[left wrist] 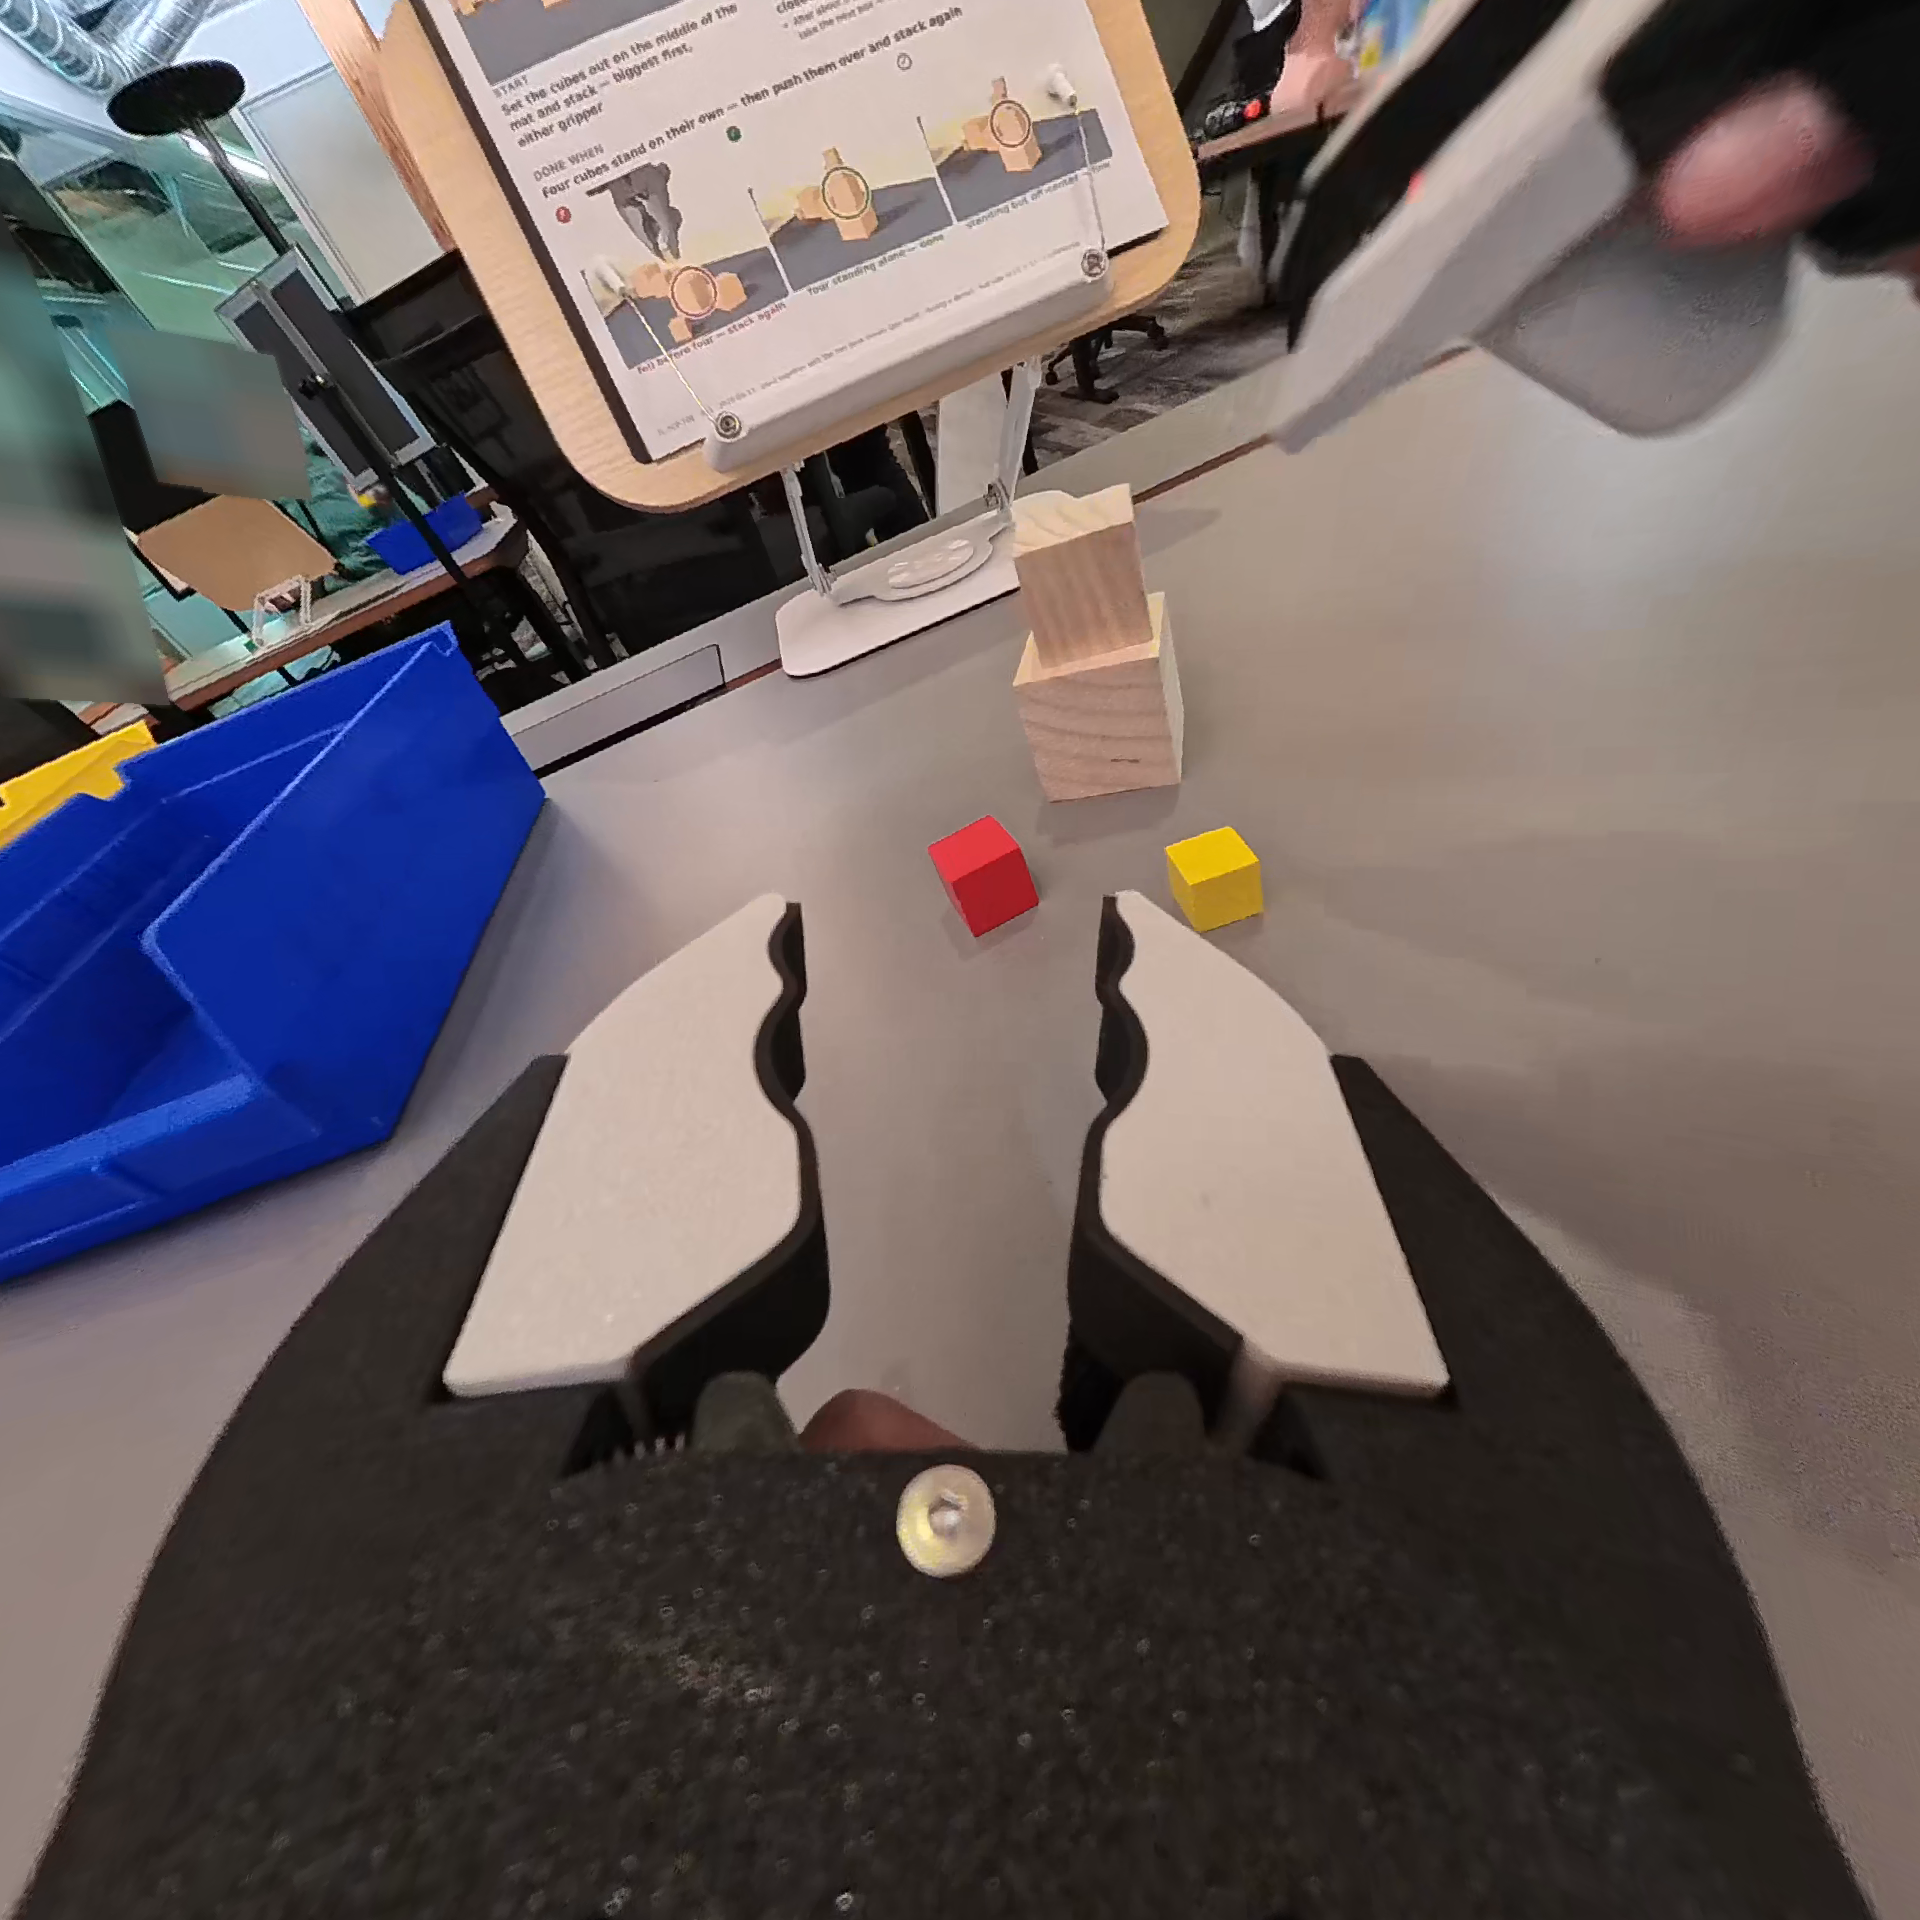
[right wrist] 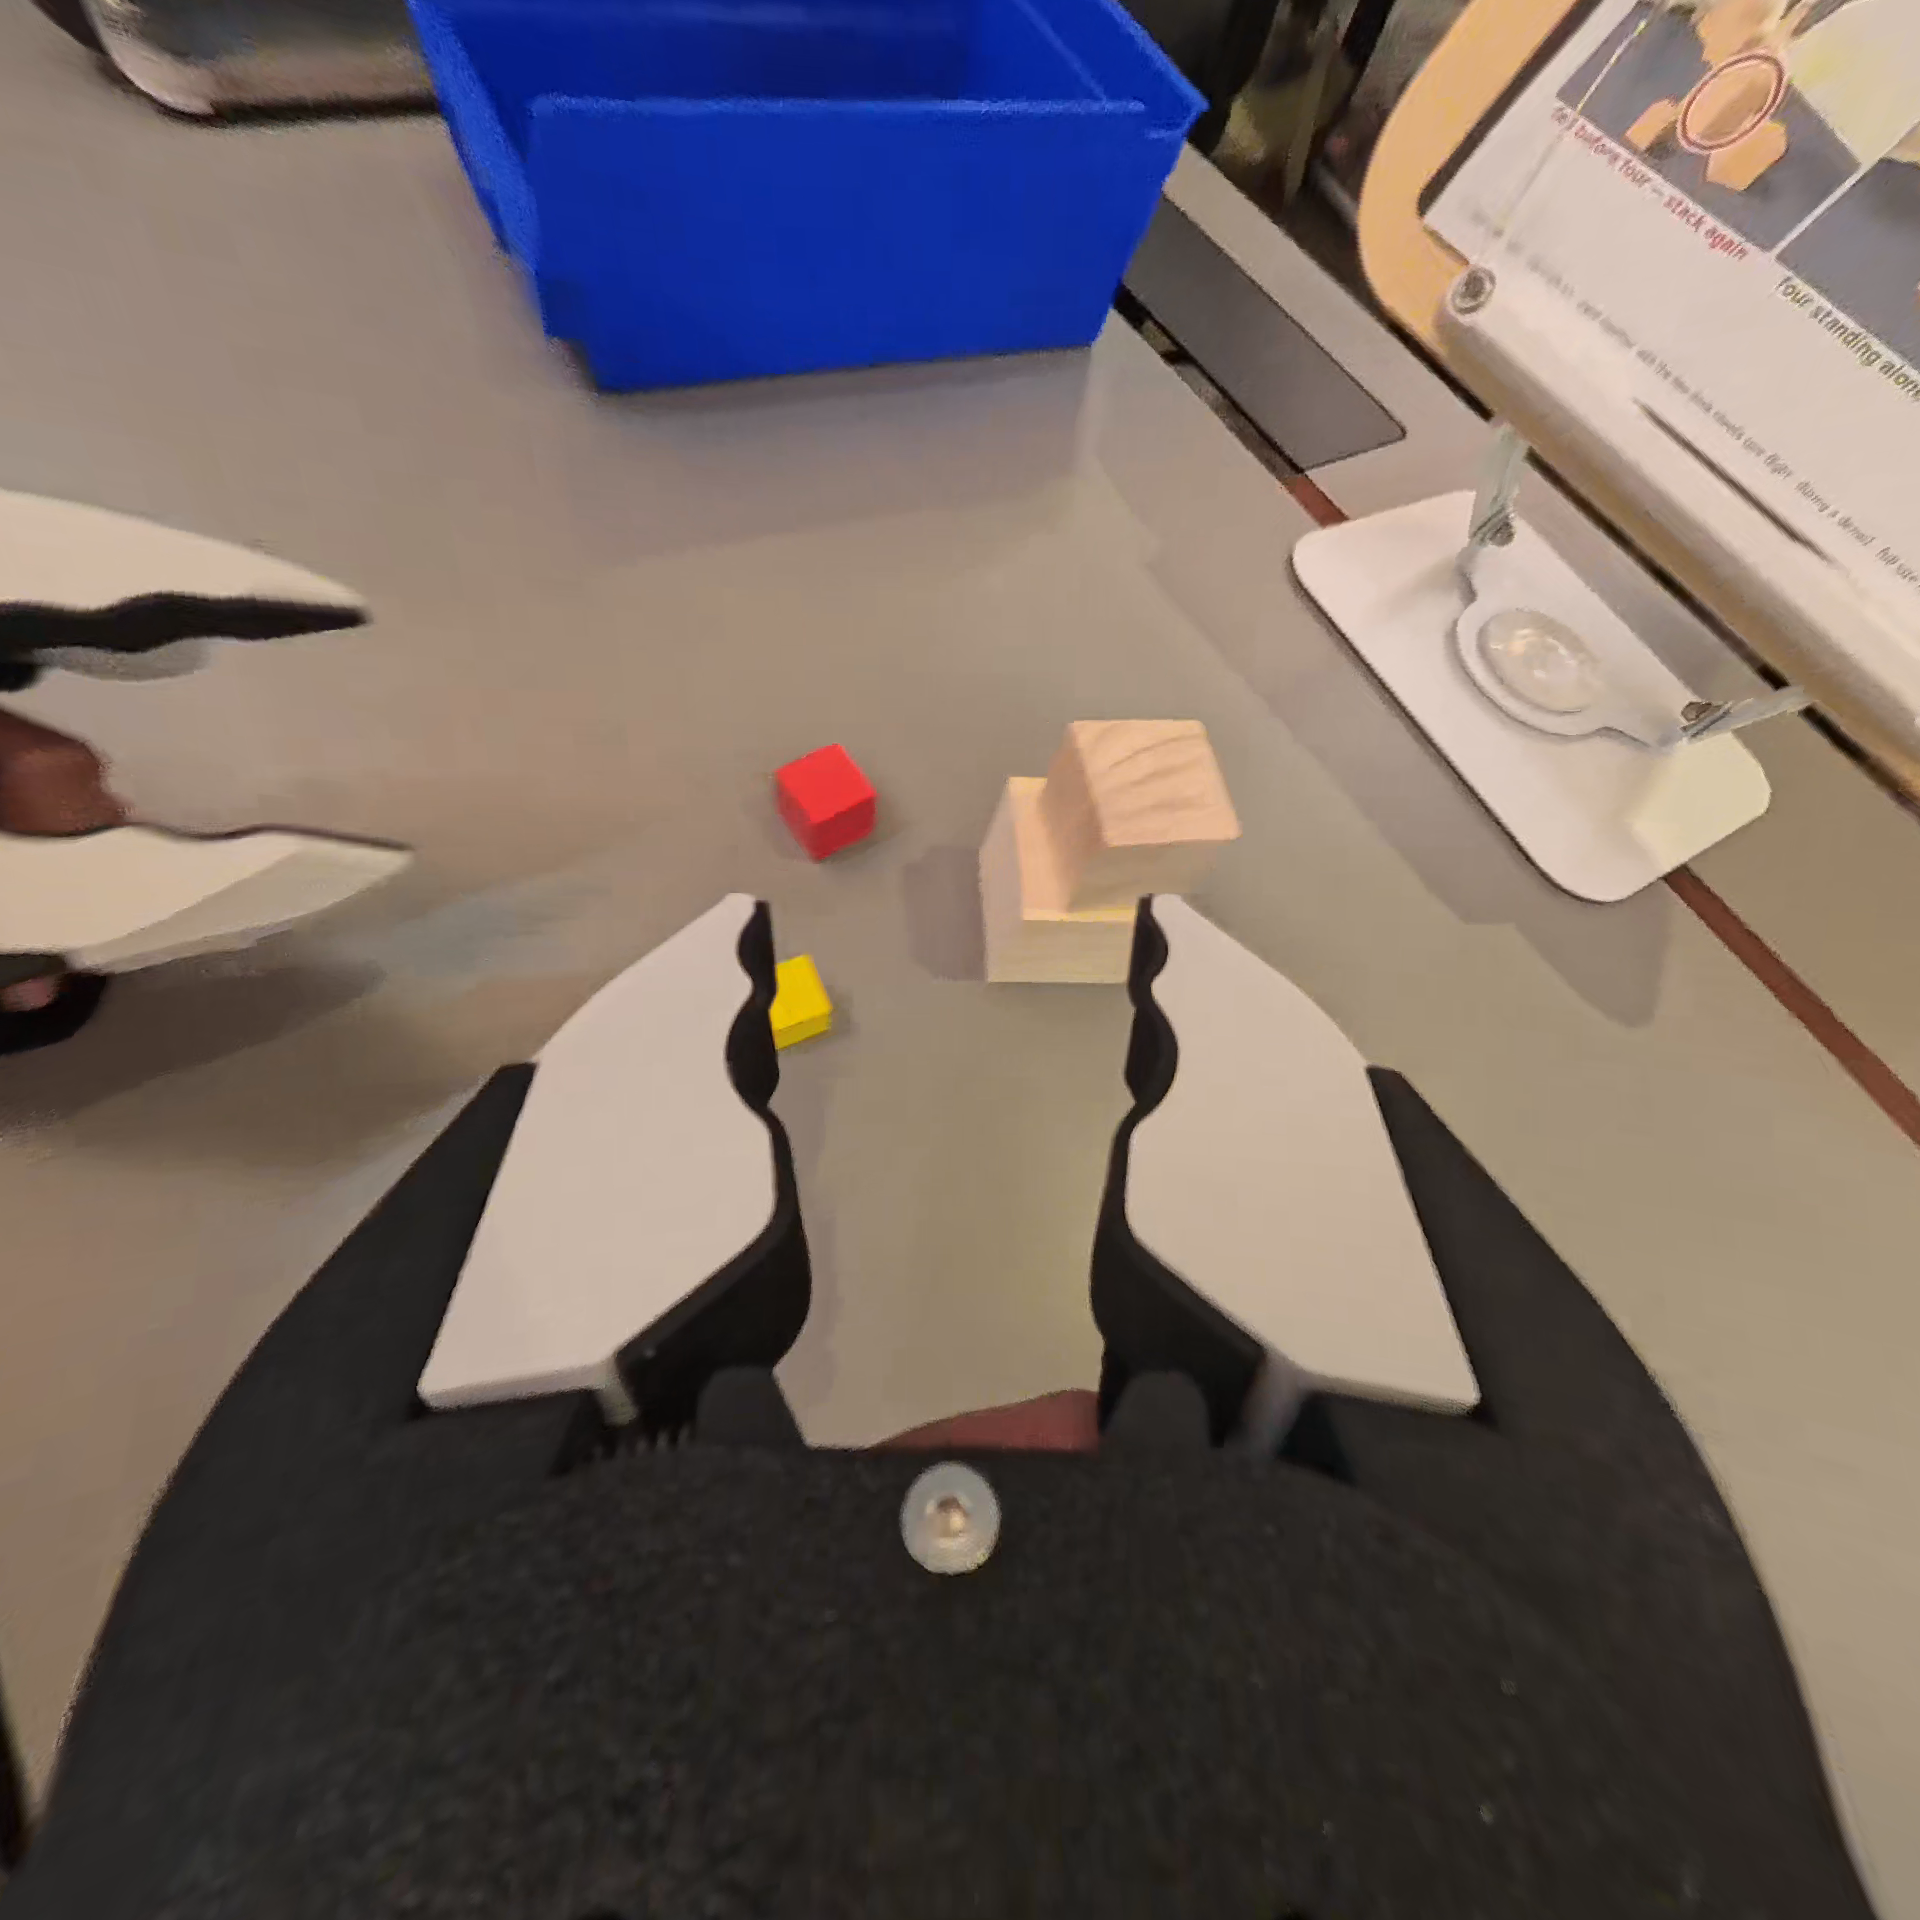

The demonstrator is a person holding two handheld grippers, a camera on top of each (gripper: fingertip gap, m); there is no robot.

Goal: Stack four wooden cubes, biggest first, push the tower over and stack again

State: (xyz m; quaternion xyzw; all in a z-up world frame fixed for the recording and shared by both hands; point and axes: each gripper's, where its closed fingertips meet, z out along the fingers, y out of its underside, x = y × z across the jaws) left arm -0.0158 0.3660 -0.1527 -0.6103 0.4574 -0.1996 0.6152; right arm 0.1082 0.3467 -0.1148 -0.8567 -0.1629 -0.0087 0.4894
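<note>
At the left edge of the left wrist view sits a blue plastic bin (left wrist: 239, 935) on the grey counter (left wrist: 1558, 935). Right of it, near mid-frame, lies a small red painted wooden cube (left wrist: 982, 873), then a smaller yellow painted cube (left wrist: 1214, 876), both loose on the counter and apart from each other. Just beyond them stands the part-built tower: a large pale wooden cube (left wrist: 1101, 717) with a medium pale wooden cube (left wrist: 1078, 577) resting on it, set off-centre and slightly turned. Behind, in the upper middle, a wooden instruction board on a white stand (left wrist: 831, 208) leans over the counter.

Two of four cubes appear stacked; the red and then the yellow remain, with the push-over and restack after that.

The left claw (left wrist: 948, 909) hovers low, spread open and empty, aimed toward the red cube. The right claw (right wrist: 951, 914) is likewise open and empty, held higher and tilted down, the yellow cube beside its left finger and the tower near its right.
</note>
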